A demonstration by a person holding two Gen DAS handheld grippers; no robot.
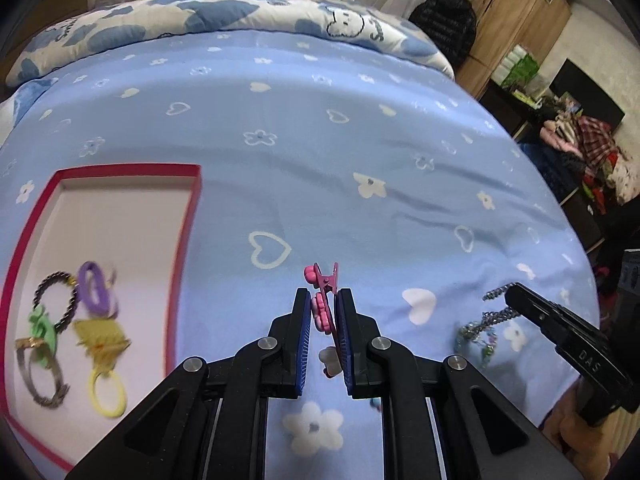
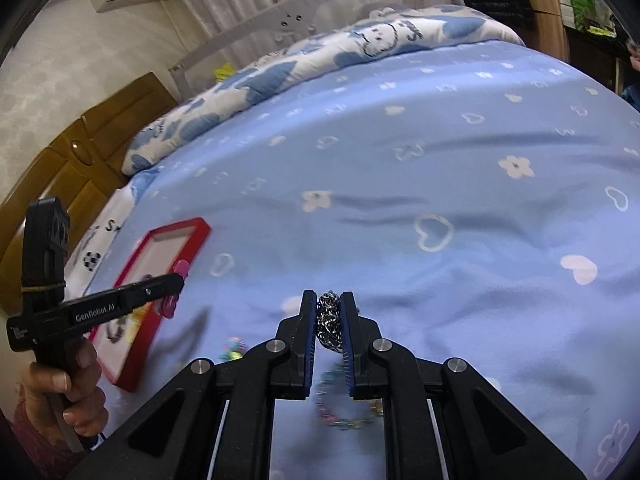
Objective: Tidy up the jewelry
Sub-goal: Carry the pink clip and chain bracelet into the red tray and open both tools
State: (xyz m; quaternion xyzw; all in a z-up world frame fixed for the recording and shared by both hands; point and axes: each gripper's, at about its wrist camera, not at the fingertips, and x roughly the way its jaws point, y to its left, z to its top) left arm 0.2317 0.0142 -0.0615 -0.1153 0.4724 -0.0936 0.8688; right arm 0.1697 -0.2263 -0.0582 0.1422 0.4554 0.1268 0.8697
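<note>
My left gripper (image 1: pixel 324 312) is shut on a pink flower hair clip (image 1: pixel 325 296) and holds it above the blue bedsheet, right of the red-rimmed box (image 1: pixel 188 216). The box holds a purple hair tie (image 1: pixel 96 290), a dark chain bracelet (image 1: pixel 56 300), a green piece (image 1: pixel 44 330), a yellow hair tie (image 1: pixel 106 376) and a metal bangle (image 1: pixel 38 376). My right gripper (image 2: pixel 329 316) is shut on a silver chain bracelet (image 2: pixel 329 320). A colourful bead bracelet (image 2: pixel 340 412) lies blurred beneath it. The right gripper also shows in the left wrist view (image 1: pixel 516 296), with the chain (image 1: pixel 496 304) hanging from it.
A blue-and-white quilt (image 1: pixel 240 20) lies along the far side of the bed. A wooden wardrobe (image 1: pixel 520 12) and cluttered dark shelves (image 1: pixel 560 128) stand at right. The left gripper and the hand holding it (image 2: pixel 64 384) show at left in the right wrist view, in front of the box (image 2: pixel 160 280).
</note>
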